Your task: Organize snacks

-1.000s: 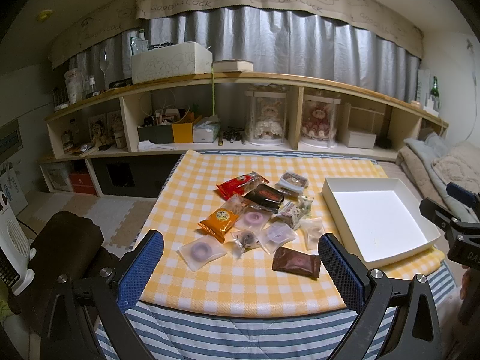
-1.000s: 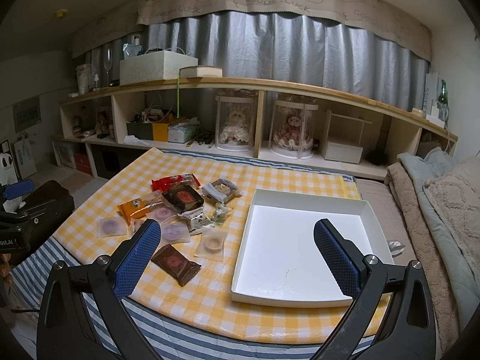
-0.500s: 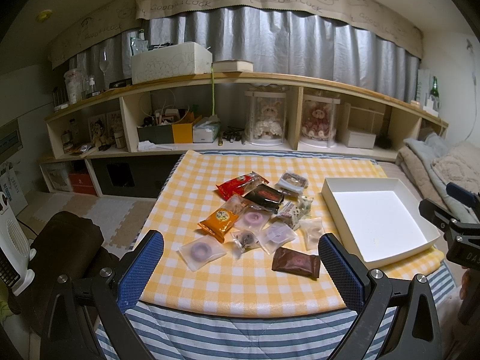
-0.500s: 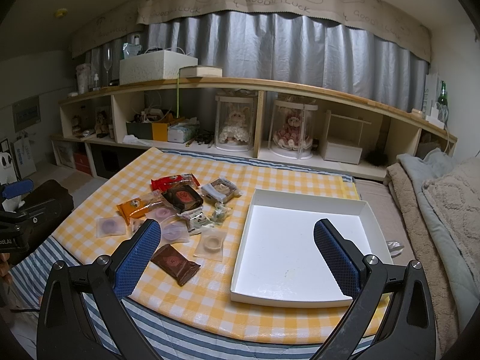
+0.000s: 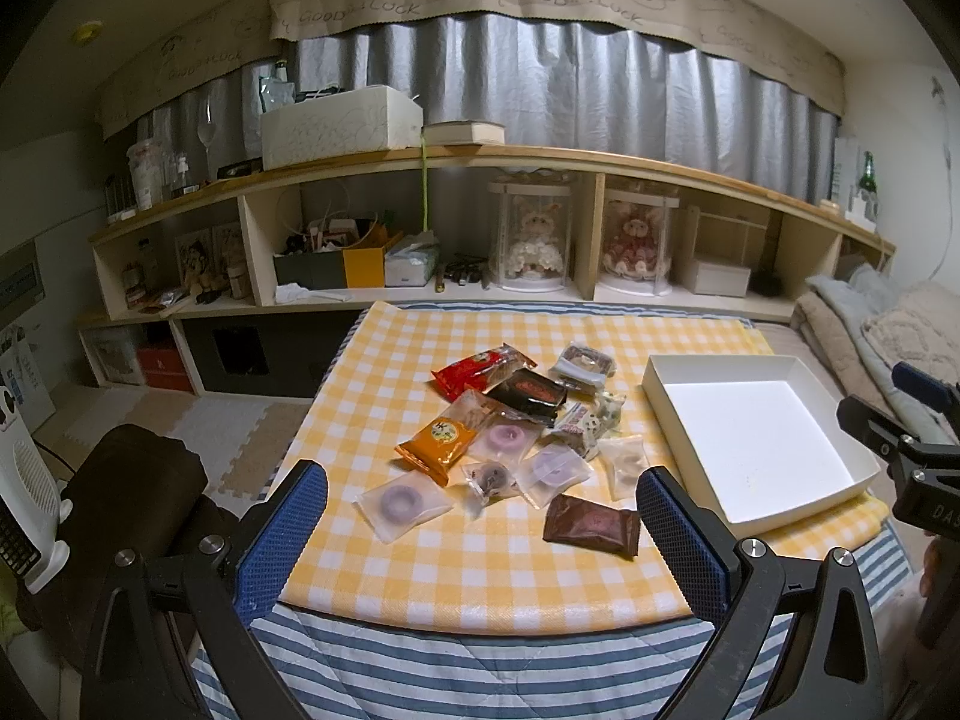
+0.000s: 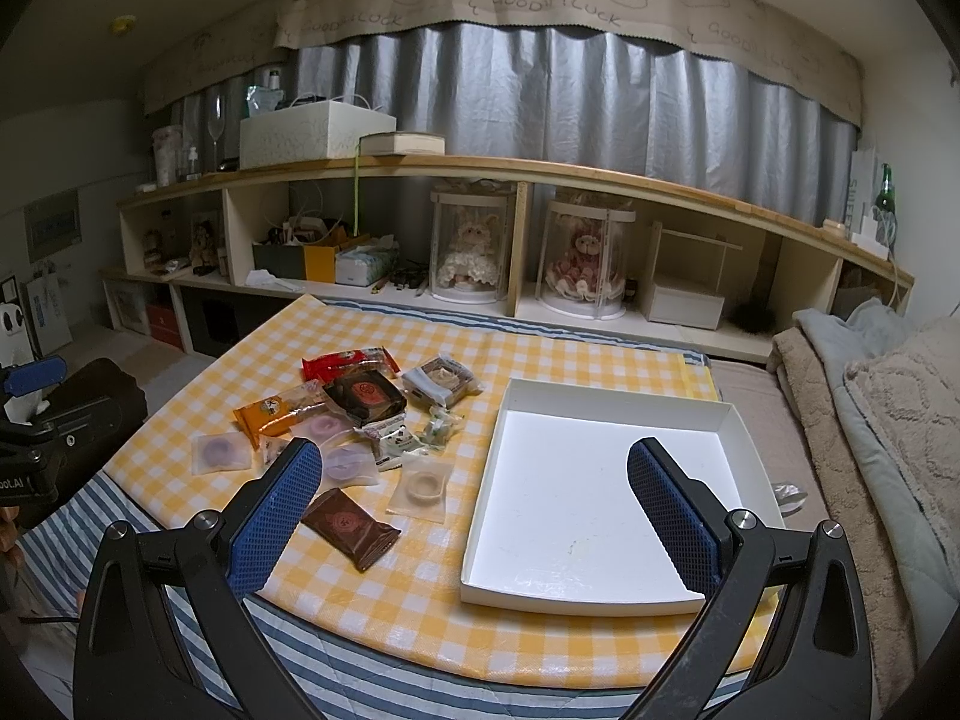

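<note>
Several wrapped snacks lie in a loose pile (image 5: 516, 438) on the yellow checked tablecloth (image 5: 420, 576). Among them are a brown packet (image 5: 591, 525) nearest me, an orange packet (image 5: 443, 439), a red packet (image 5: 477, 369) and a black packet (image 5: 531, 393). An empty white tray (image 5: 672, 420) stands to their right. My left gripper (image 5: 477, 534) is open, held above the table's near edge. My right gripper (image 6: 474, 510) is open above the tray's (image 6: 480, 516) near left side. The pile (image 6: 360, 420) and brown packet (image 6: 348, 525) show left of it.
A long wooden shelf unit (image 5: 480, 156) with boxes and two cased dolls (image 5: 534, 240) runs behind the table. Folded blankets (image 6: 888, 396) lie to the right. A dark bag (image 5: 138, 480) and white heater (image 5: 30, 510) stand on the floor at left.
</note>
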`<state>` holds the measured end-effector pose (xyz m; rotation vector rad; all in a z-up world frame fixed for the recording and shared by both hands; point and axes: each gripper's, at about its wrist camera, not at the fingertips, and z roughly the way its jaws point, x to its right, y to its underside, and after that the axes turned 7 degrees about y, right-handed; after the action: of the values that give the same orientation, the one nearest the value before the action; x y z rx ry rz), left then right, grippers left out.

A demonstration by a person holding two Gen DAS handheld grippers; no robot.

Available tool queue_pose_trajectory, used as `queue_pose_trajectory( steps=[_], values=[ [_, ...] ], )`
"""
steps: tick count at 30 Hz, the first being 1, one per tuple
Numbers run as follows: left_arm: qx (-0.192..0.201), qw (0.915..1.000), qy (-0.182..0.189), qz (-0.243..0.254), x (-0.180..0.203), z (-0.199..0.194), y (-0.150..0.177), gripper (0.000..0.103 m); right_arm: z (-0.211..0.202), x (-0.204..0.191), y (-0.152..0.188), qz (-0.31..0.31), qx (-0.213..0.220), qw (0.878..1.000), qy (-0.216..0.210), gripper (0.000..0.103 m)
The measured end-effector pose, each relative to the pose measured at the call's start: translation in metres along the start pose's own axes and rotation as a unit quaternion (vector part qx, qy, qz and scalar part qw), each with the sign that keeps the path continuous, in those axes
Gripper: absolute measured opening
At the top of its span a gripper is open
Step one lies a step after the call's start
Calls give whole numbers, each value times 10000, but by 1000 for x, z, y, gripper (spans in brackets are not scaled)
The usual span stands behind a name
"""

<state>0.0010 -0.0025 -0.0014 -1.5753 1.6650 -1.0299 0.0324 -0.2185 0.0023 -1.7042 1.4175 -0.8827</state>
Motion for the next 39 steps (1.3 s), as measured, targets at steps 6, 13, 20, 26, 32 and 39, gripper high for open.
queue_pose_trajectory(
  steps=[6, 13, 20, 26, 32, 39],
  values=[
    [5, 10000, -5, -1, 1, 0, 0, 103, 0, 0, 0, 1, 4, 10000, 1, 103],
    [15, 10000, 23, -17, 3, -3, -4, 103, 1, 0, 0, -3, -7, 10000, -34, 103],
    [97, 9999, -8, -132, -3, -1, -14, 103, 17, -7, -7, -123, -85, 9994, -297, 103],
    [405, 9988, -169, -225, -25, 4, -18, 103, 44, -22, -11, -435, -227, 9965, -678, 103],
    [294, 9961, -5, -835, -57, 21, -19, 103, 80, -36, -14, -566, -323, 9903, -1228, 103],
    [-343, 9901, 261, -1337, -94, 60, -49, 103, 133, -61, -2, -681, -990, 9749, -1874, 103]
  ],
)
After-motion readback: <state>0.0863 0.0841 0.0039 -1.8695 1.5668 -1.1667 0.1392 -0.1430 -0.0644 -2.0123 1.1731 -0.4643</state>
